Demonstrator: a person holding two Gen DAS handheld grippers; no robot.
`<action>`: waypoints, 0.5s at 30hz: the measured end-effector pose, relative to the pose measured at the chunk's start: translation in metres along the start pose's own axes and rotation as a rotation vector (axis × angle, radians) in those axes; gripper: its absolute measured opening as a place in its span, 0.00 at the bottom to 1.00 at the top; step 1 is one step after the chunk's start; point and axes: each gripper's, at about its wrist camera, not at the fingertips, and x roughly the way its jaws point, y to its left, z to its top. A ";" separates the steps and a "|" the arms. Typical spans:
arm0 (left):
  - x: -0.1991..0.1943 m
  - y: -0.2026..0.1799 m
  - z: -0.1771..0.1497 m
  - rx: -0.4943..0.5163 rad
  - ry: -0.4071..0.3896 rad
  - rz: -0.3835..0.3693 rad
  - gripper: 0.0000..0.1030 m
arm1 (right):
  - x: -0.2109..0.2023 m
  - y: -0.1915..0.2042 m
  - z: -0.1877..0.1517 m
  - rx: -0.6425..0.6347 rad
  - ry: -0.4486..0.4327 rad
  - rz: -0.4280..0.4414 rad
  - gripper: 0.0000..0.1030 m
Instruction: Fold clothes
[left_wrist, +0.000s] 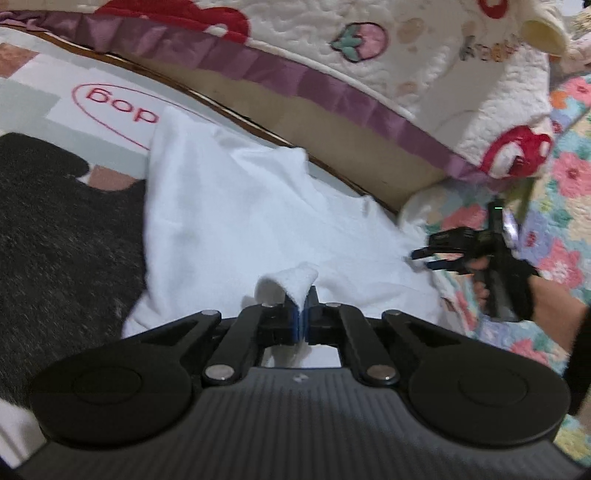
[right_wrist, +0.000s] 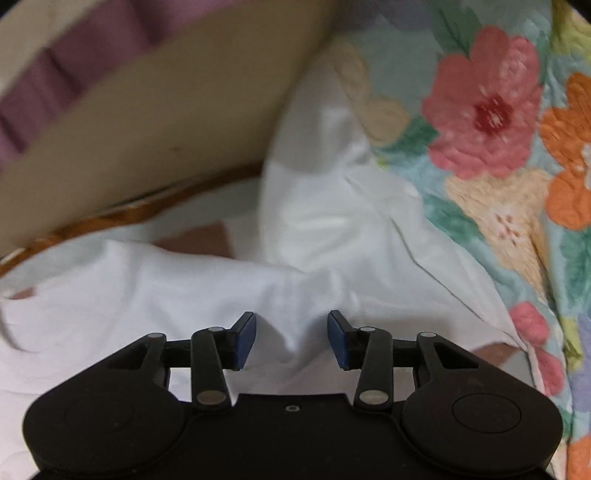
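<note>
A white garment (left_wrist: 236, 206) lies spread on a patterned mat, its far edge near a bed base. My left gripper (left_wrist: 303, 295) is shut on a small fold of that white cloth, which curls up over the blue pads. In the left wrist view my right gripper (left_wrist: 424, 258) hovers at the garment's right edge, held by a hand (left_wrist: 480, 280). In the right wrist view the right gripper (right_wrist: 291, 336) stands open, its blue pads (right_wrist: 245, 339) apart over a ridge of the white garment (right_wrist: 166, 291). Nothing is held between them.
A black fuzzy cloth (left_wrist: 66, 236) lies left of the garment. A floral quilt (right_wrist: 491, 122) bunches on the right. The bed base (left_wrist: 295, 122) with a purple-trimmed cream quilt (left_wrist: 424, 55) runs along the far side. The mat (left_wrist: 55, 96) shows at the left.
</note>
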 end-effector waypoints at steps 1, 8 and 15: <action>0.000 -0.002 -0.002 -0.001 0.011 -0.026 0.02 | 0.002 -0.003 -0.002 0.011 0.001 0.007 0.45; 0.002 -0.015 -0.008 0.051 0.030 -0.014 0.02 | -0.005 -0.006 -0.013 -0.083 -0.079 0.049 0.06; -0.037 -0.007 0.004 0.028 -0.112 0.054 0.02 | -0.024 -0.054 -0.011 0.170 -0.225 0.195 0.00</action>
